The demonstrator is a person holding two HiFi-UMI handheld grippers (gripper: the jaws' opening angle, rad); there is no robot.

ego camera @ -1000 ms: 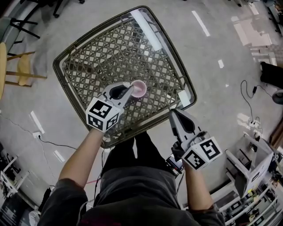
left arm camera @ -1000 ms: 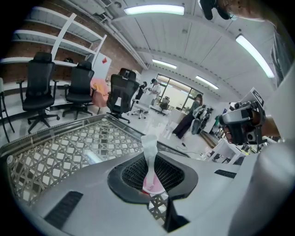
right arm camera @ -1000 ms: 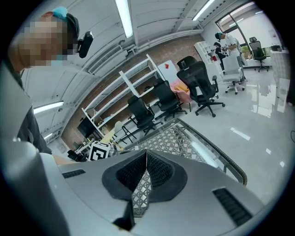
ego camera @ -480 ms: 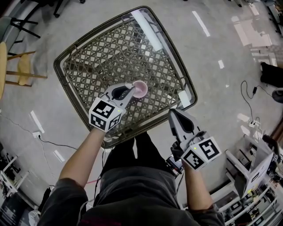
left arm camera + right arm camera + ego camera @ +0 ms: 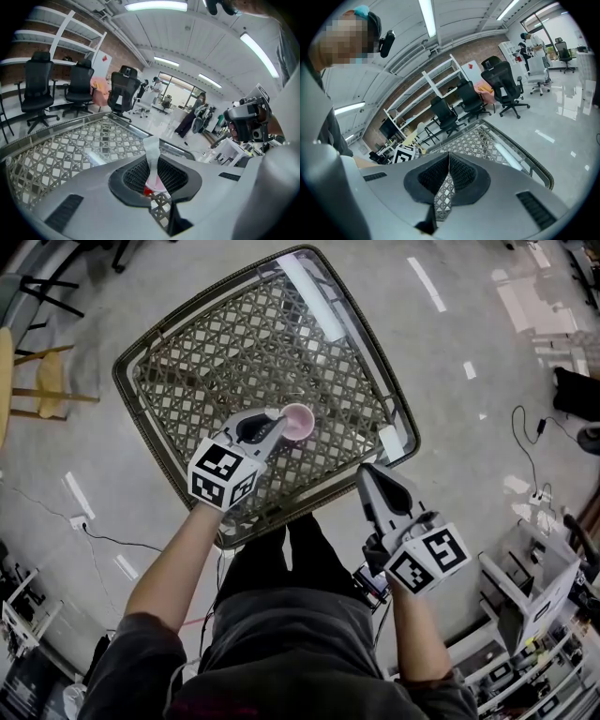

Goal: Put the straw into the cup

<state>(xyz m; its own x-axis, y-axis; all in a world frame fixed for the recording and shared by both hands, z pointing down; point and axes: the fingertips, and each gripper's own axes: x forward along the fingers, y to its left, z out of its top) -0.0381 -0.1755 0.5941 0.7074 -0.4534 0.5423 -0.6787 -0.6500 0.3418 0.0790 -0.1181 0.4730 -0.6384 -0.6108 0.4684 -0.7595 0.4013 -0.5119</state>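
Lattice-topped and square, the bench (image 5: 178, 343) stands on a pale workshop floor, with black office chairs (image 5: 40, 89) and shelving beyond it.

The left gripper (image 5: 277, 425) reaches out over the bench. Its jaws are opening, but the straw (image 5: 151, 154) is between them and, as far as the left gripper view shows, the pads lie against it at the tips. The straw's long axis runs nearly upright, leaning a little. Its flattened upper end pokes out past the fingertips and its lower part drops through the gap behind them.

The cup (image 5: 298, 420), pink and upright, sits just beyond and under those tips, its rim right at the jaw ends in the head view. Seen through the jaw gap, it lies directly below the straw's lower end. Whether that end is already inside the rim cannot be told. My judgement is that the coming move is a straight drop along the straw's own axis, not a sideways carry.

The right gripper (image 5: 367, 474) hangs near the bench's front edge, well apart from the cup. Its jaws are together on nothing. The left gripper is plainly the nearer one.

Count: one straw, one cup, one bench, two grippers.
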